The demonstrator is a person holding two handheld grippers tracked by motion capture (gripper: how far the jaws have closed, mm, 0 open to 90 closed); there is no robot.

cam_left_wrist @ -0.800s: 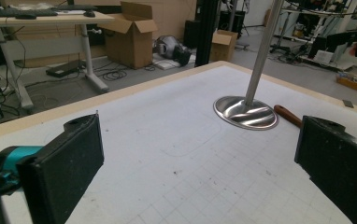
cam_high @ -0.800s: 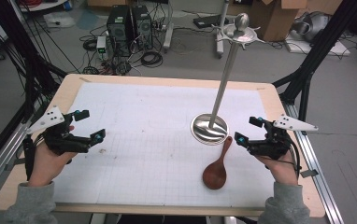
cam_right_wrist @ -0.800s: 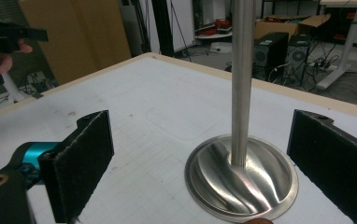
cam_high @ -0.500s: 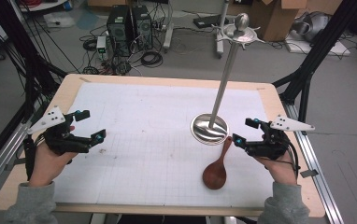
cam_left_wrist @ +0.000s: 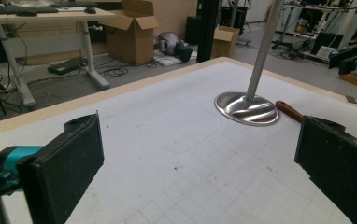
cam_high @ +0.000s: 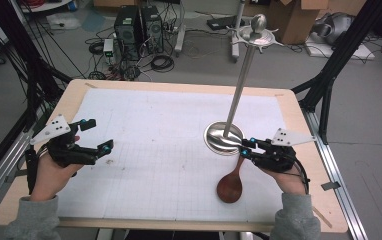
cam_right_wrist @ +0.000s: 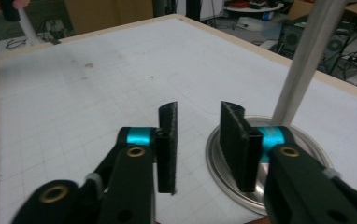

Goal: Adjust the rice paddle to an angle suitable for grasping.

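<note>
On the worktop (cam_high: 129,100), covered by a white gridded sheet, a wooden spoon (cam_high: 231,184) lies right of the middle with its round bowl toward the person and its handle running up toward the shiny round base (cam_high: 223,138) of a metal stand, whose thin pole (cam_high: 239,85) rises to a knobbed top. In the high view, the right hand-held gripper (cam_high: 246,146) hovers just over the upper end of the spoon's handle, at the near right edge of the base, and its jaws point left. In the right gripper view that hand-held gripper (cam_right_wrist: 197,140) has its two black pads parallel with a narrow gap between them; nothing is gripped there, and the sheet and the rim of the base (cam_right_wrist: 214,154) show through the gap. The left hand-held gripper (cam_high: 96,135) is held at the left side of the worktop, well apart from the spoon and the stand, with its jaws spread wide and nothing between them; its own view (cam_left_wrist: 195,163) looks across the sheet to the base (cam_left_wrist: 246,108) and the spoon handle (cam_left_wrist: 289,110) just beside it.
</note>
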